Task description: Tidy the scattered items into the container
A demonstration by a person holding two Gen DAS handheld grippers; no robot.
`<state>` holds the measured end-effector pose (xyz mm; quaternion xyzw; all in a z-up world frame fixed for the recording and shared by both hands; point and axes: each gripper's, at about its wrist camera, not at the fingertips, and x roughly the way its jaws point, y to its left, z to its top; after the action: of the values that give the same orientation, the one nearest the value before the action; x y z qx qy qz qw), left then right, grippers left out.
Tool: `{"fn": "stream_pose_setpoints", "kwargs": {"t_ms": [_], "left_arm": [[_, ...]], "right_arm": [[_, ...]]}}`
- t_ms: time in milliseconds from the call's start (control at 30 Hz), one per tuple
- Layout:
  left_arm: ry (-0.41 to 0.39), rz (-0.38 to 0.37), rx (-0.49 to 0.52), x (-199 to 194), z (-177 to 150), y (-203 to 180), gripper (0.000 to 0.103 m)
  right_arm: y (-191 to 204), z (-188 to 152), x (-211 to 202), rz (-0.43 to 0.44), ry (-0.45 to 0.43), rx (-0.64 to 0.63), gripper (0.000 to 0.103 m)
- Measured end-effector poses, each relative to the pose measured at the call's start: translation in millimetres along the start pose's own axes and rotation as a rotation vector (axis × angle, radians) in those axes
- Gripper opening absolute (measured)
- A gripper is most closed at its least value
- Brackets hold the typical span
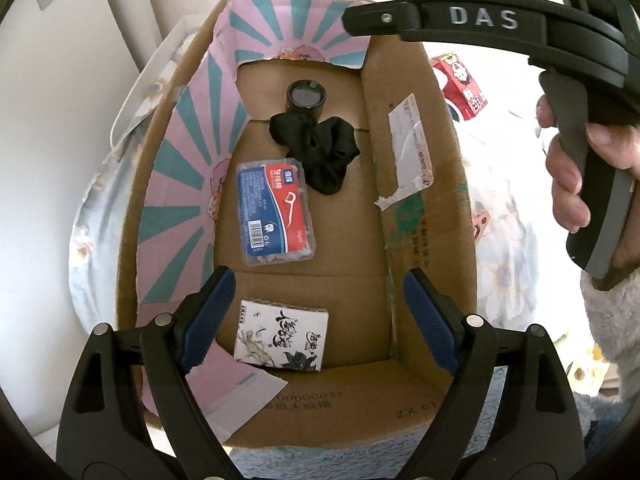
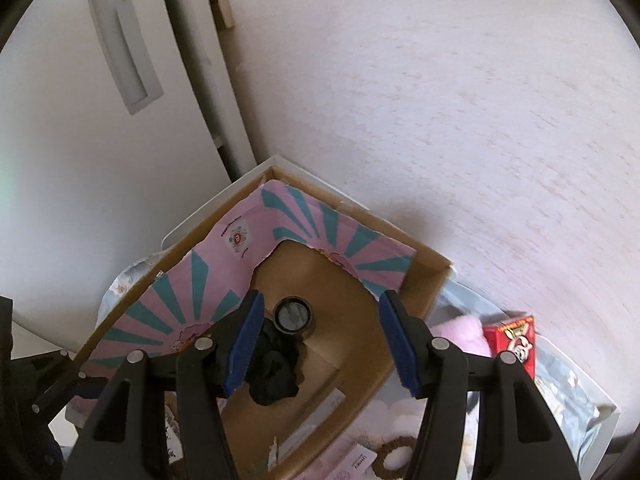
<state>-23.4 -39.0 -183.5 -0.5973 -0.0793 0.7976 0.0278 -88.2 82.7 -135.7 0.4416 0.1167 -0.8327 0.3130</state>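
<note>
Inside one cardboard box [image 1: 420,240]: one black scrunchie [image 1: 320,152]; two packets.

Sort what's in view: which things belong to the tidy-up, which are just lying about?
Job:
cardboard box (the container)
already inside: floss pick case, black scrunchie, black cylinder, white printed packet
outside the box: red carton, brown ring
left gripper, right gripper, both open and empty

Lying about:
floral bedding
cabinet door
wall
</note>
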Motion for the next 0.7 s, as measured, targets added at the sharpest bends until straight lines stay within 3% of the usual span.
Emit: {"fn": "stream_pose_setpoints", "kwargs": {"t_ms": [233,367,700], "left_arm": [[-0.039,0.009,-0.004,-17.4,7.8,3.7,0.085],[-0.077,-0.012,-0.027,-30.4,15.4,9.9,0.085],[-0.113,-0.073,0.039,-50.3,29.6,-26.9,0.085]], "right_arm": [[-10.0,2.7,-29.7,-0.033,-0.066,0.042,0.056],[-45.8,2.4,-49.5,-0.066,-0.112,0.104,0.056],[-119.4,-58.6,-117.0,-0.191,-0.132,0.310,0.056]]}}
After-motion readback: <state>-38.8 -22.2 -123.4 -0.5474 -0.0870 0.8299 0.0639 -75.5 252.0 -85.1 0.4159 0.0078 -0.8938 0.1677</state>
